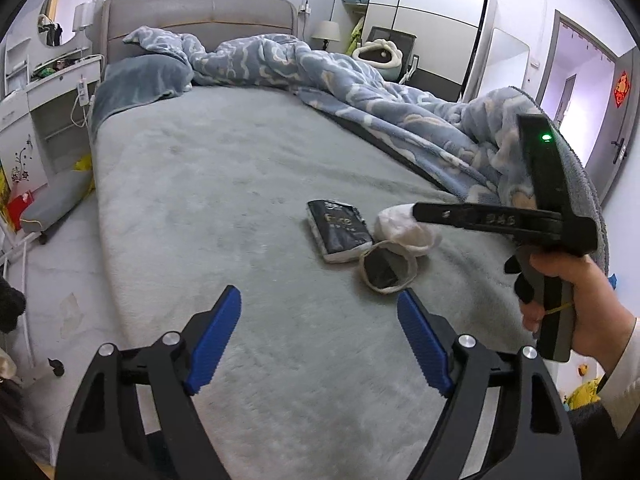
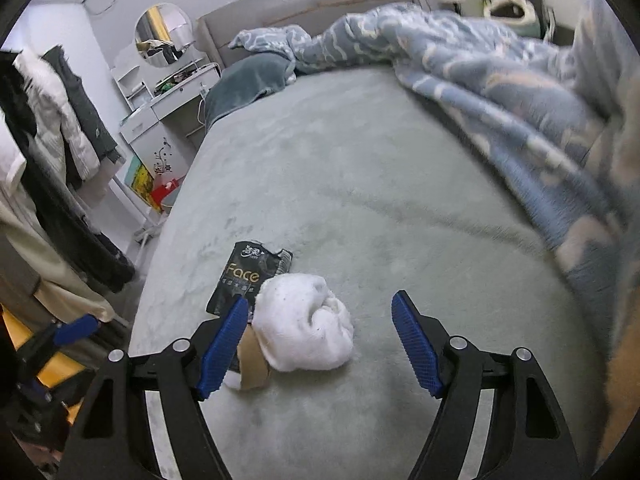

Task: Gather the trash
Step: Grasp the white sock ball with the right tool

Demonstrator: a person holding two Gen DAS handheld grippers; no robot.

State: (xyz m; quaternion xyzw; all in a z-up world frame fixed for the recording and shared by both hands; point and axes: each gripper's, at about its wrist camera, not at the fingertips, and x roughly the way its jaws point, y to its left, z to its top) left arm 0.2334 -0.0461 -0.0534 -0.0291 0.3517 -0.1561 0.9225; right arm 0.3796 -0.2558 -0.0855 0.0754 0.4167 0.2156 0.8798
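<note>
Item: three pieces of trash, clustered near the foot of the bed (image 1: 240, 184), on its grey-green cover.

1. Crumpled white tissue wad (image 2: 304, 324) — judged very light and soft, will collapse under pressure; best taken across its bulk, pads closing on the middle.
2. Black "Face" tissue packet (image 2: 240, 276) — flat, soft plastic film, probably slippery; likely best pinched by an edge or across its short side.
3. Cardboard roll core (image 1: 386, 270) — light, thin-walled, will crush if squeezed hard; take across the ring wall or over the rim.

All three touch or nearly touch one another.

Grippers: right gripper (image 2: 320, 340) — jaws spread and released, the wad lying between them but closer to the left pad, not pressed. Left gripper (image 1: 320, 336) — jaws wide, nothing between them, just short of the roll core.

View notes: the left wrist view shows the roll core as an open ring, the right gripper's body and the hand (image 1: 576, 300) holding it. The right wrist view shows the packet's printed face and the wad whole; there the core is mostly hidden behind a pad.
</note>
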